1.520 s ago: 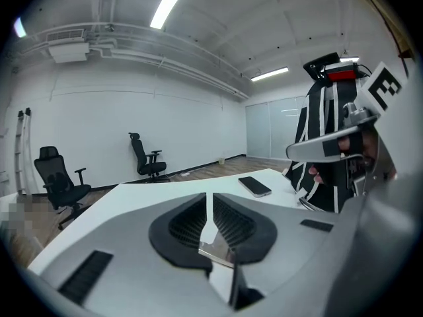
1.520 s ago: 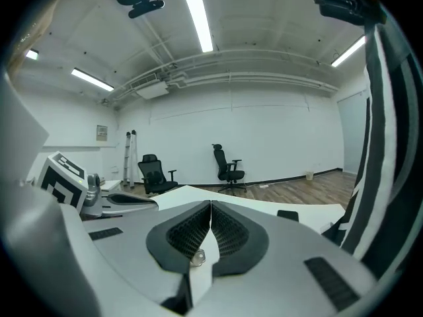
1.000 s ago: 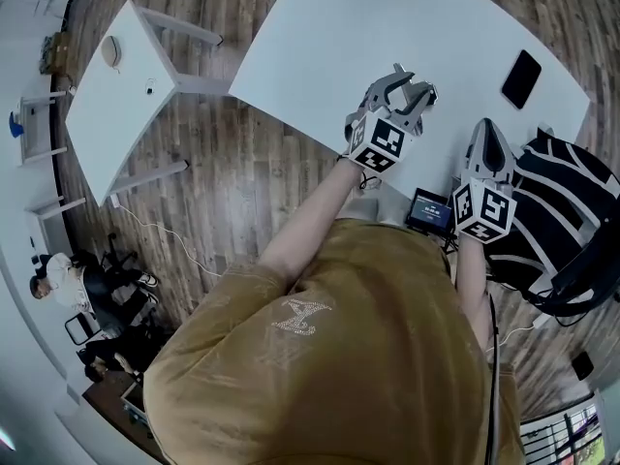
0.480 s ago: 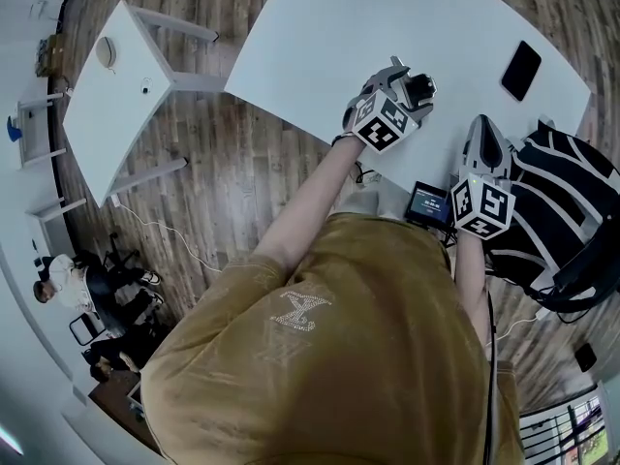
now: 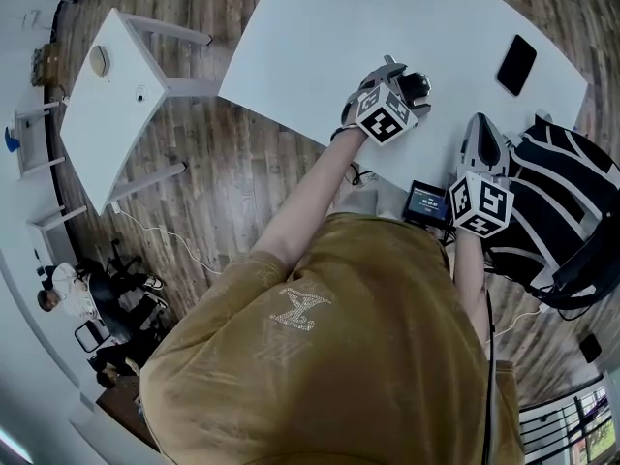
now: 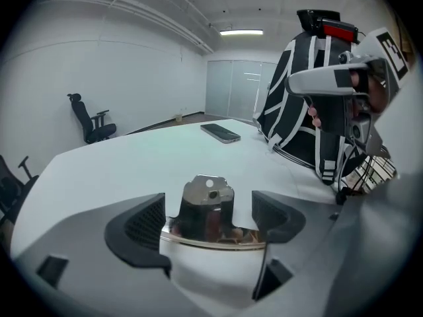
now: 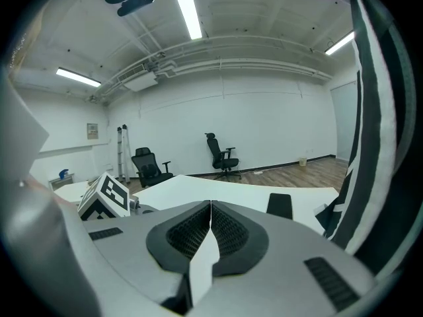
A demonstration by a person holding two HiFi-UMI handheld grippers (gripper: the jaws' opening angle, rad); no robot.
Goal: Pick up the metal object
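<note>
A phone [image 5: 515, 64] is lying on the white worktop [image 5: 368, 17], near a black-and-white bag [image 5: 562, 211]. A smaller table [image 5: 102, 114] is standing on the wood floor [image 5: 252, 163], and office chairs [image 7: 225, 157] are standing by the far wall.

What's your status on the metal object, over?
Left gripper open, jaws just opened, metal object between them, ungripped. Right gripper shut, empty. Nothing in the way.

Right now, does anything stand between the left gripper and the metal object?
Nothing visible does. The jaws of the left gripper have just been opening, and the metal object stands on the white table directly between them, with the pads not closed on it.
</note>
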